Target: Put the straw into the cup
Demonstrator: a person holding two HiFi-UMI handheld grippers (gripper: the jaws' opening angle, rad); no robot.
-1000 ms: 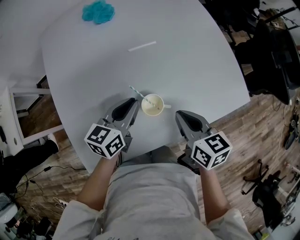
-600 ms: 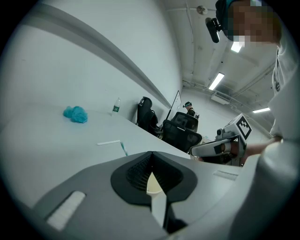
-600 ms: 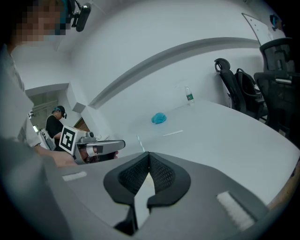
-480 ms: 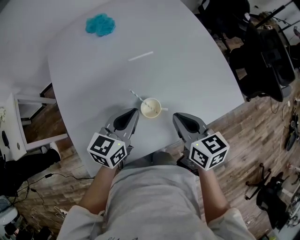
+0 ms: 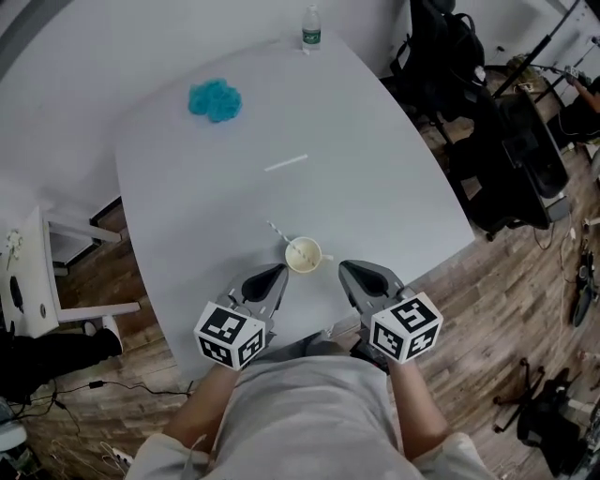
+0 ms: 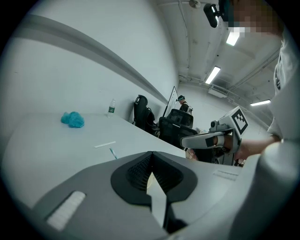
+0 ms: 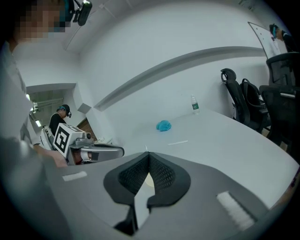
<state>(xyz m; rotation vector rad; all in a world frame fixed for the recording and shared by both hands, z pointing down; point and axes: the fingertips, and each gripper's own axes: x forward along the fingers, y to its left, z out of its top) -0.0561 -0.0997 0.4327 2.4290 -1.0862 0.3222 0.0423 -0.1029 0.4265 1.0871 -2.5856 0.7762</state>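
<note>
A cream cup (image 5: 305,254) with a handle stands near the table's front edge. A striped straw (image 5: 277,231) sits in it and leans out to the back left; its tip (image 6: 113,153) shows above my left jaws. My left gripper (image 5: 279,271) is just left of and nearer than the cup, shut and empty. On the cup's near right side, my right gripper (image 5: 346,268) is likewise shut with nothing in it. Neither touches the cup. In each gripper view the jaws meet at their tips, as seen for the left (image 6: 151,154) and the right (image 7: 149,155).
A white strip (image 5: 286,163) lies mid-table, a blue crumpled cloth (image 5: 215,99) at the back left and a water bottle (image 5: 310,28) at the far edge. Black office chairs (image 5: 506,159) stand to the right of the grey table (image 5: 394,178).
Both grippers have drawn back from the cup toward the table's near edge. The head view now takes in more of the table, and the cup and straw look unmoved.
</note>
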